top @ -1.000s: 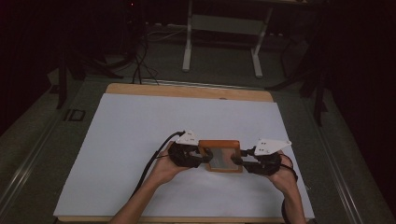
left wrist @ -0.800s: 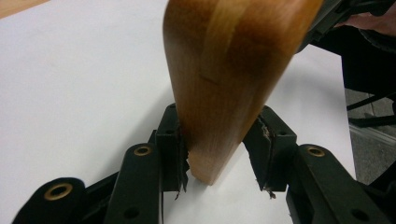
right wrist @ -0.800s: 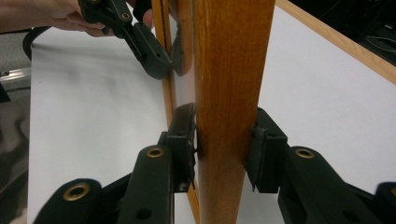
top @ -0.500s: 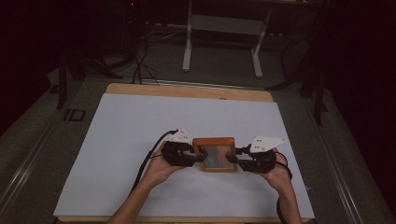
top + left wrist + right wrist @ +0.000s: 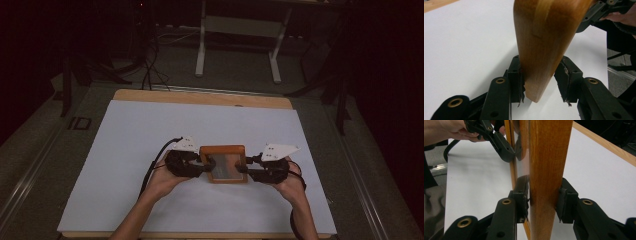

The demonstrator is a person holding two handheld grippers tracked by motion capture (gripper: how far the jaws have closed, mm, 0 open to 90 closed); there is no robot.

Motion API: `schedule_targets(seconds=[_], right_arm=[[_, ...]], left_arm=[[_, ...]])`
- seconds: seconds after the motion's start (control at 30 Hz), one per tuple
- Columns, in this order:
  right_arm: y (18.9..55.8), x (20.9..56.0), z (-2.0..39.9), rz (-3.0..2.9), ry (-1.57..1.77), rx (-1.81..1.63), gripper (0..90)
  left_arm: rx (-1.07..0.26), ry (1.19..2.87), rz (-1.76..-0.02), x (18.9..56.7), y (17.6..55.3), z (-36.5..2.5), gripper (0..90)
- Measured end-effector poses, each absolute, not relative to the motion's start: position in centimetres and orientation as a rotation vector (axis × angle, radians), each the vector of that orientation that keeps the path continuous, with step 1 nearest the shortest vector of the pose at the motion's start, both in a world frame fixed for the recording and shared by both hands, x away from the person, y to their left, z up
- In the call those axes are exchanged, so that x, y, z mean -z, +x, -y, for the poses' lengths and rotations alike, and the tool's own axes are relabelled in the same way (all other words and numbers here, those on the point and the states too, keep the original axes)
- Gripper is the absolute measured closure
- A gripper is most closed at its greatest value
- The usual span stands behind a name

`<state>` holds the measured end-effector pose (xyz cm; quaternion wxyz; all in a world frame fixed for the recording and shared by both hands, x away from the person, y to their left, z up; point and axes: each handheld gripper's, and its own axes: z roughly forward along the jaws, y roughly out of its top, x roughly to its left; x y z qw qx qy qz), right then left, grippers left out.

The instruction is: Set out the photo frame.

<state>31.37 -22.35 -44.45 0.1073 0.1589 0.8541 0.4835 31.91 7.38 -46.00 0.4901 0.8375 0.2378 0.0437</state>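
Both hand-held grippers clamp opposite edges of the wooden frame [image 5: 223, 163], left [image 5: 204, 165] and right [image 5: 243, 169], apparently just above the white surface [image 5: 125, 140]. Keep both grips level, moving together so it doesn't twist.

Glossy varnished wooden frame [image 5: 223, 163] with reflective pane; matt white sheet [image 5: 150, 130].

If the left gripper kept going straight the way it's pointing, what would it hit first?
The wooden frame already sits between the left gripper jaws; beyond it, probably the right gripper on the opposite edge.
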Motion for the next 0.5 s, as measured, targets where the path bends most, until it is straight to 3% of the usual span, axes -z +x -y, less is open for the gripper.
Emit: schedule_targets(seconds=[0.5], right_arm=[[31.1, 44.0, 20.5, -2.513, 0.451, -1.447, 65.6]], left_arm=[[-0.163, 2.036, -0.573, 44.8, 31.0, -9.3, 60.6]])
